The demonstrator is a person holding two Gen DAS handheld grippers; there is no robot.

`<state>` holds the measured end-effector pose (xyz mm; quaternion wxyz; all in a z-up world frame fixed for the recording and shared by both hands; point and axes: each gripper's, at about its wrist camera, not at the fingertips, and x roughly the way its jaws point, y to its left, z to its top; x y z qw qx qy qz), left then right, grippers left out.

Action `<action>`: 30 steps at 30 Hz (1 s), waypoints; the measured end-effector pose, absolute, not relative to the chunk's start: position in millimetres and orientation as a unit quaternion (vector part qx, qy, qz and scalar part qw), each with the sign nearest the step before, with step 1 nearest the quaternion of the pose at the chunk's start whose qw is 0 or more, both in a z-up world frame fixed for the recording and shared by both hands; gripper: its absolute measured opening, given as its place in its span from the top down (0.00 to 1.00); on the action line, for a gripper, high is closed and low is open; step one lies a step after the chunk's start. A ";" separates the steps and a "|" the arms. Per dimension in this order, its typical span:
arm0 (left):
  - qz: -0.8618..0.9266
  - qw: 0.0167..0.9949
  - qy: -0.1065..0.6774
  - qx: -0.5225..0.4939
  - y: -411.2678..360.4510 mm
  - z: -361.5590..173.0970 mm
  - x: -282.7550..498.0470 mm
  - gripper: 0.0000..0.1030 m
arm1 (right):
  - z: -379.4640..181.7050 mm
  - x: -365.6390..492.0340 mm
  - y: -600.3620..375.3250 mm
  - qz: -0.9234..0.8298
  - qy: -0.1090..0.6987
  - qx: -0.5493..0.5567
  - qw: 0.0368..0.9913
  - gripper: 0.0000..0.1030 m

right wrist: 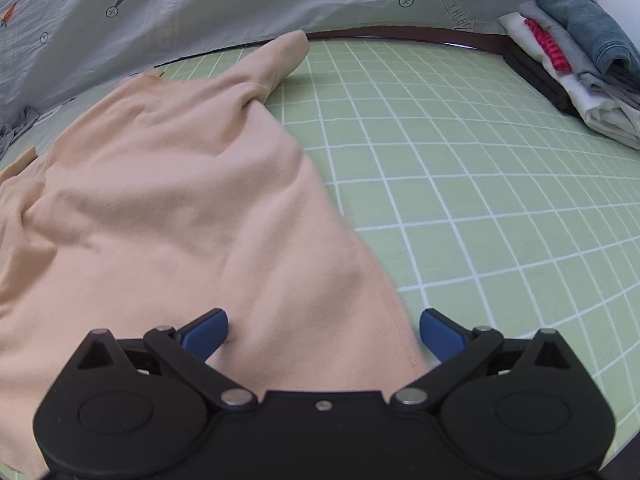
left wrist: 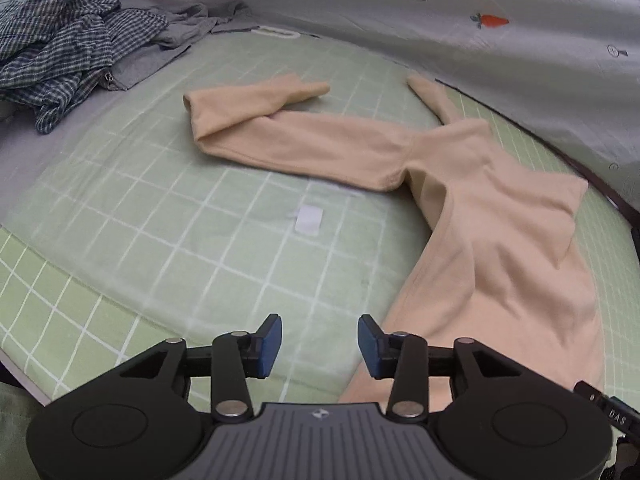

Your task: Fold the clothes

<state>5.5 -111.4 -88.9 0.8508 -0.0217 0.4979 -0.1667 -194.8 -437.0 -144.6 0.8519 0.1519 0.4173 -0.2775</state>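
"DAS" legible on a black strap [left wrist: 618,414] at the left view's lower right edge. Peach long-sleeved top [left wrist: 492,248] flat on the green checked bedsheet [left wrist: 120,248], body running near-to-far, one sleeve stretched leftward (cuff folded back). Left gripper [left wrist: 319,344] fingers spread, empty; right gripper [right wrist: 323,334] fingers spread, straddling the hem.

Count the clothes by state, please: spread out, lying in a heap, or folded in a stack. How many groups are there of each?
Spread out: 1, the peach long-sleeve top
Unfolded heap: 1, checked and grey clothes
Folded stack: 1, at the mat's edge
Total: 3 groups
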 end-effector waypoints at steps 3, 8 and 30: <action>-0.178 0.855 0.488 -0.017 -138.7 -79.2 13.5 0.44 | -123.2 -200.3 -445.2 -0.286 0.387 0.126 0.867 0.00; -0.219 0.849 0.481 0.012 -205.4 -73.8 23.1 0.33 | -103.1 -201.4 -488.9 -0.319 0.370 0.135 0.862 0.00; -0.395 0.781 0.458 0.159 -452.7 -105.8 78.8 0.11 | -161.6 -170.8 -621.3 -0.438 0.403 0.235 0.768 0.00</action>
